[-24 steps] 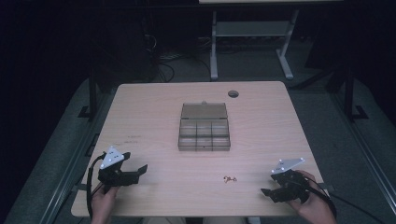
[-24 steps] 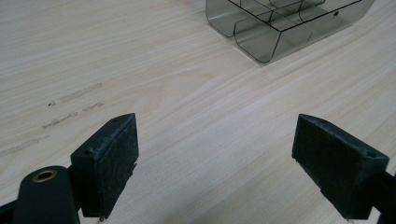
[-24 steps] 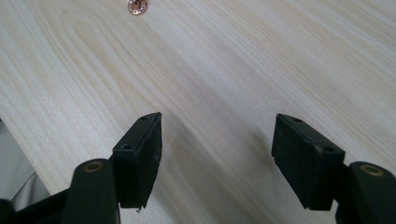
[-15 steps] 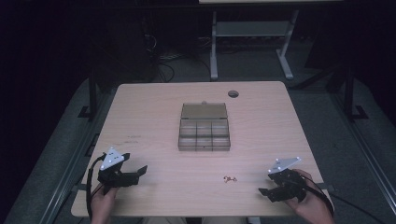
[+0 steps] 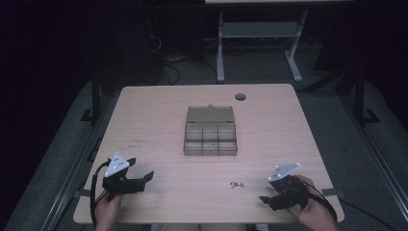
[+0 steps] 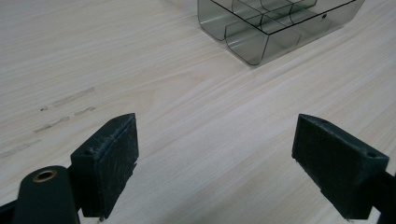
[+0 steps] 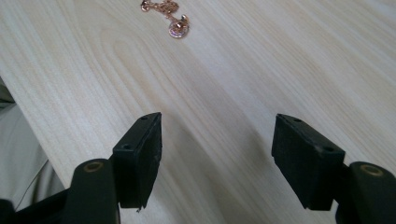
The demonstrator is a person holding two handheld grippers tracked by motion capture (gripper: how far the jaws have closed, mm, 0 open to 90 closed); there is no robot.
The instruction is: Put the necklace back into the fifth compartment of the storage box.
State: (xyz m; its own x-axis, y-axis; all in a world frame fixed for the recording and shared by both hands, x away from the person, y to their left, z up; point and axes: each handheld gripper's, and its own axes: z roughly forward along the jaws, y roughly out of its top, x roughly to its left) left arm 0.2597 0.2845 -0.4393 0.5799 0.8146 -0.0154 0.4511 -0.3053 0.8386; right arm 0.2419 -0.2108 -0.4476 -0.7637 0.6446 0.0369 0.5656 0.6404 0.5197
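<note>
Right gripper (image 5: 279, 201) is drifting slightly toward the rose-gold necklace (image 7: 169, 17) lying just ahead of its wide-open jaws, left gripper (image 5: 139, 179) is idling open, so I'm guessing closing in comes next.

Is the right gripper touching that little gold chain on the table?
Apart. In the right gripper view, bare wood lies between the open jaws of the right gripper and the gold chain; the high view shows the same gap.
</note>
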